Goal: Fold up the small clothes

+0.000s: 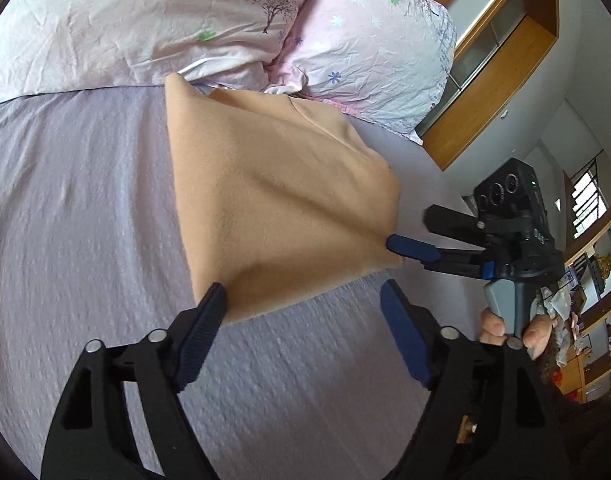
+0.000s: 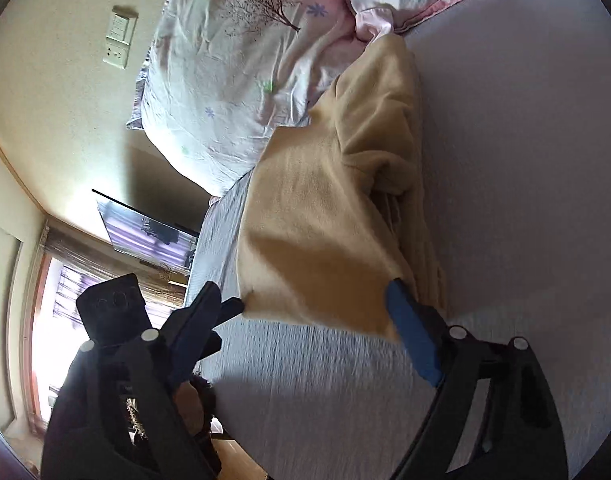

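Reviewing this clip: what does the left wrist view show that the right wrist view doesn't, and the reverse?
Only the left wrist view shows the wooden shelving past the bed and the hand holding the right gripper's handle.

Only the right wrist view shows the wall switch plate, the wall-mounted screen, the bright window and the garment's bunched inner folds.

Both show the tan garment lifted off the lavender bedsheet, the floral pillows, and both grippers: the left gripper and right gripper stand wide open at the garment's near edge.
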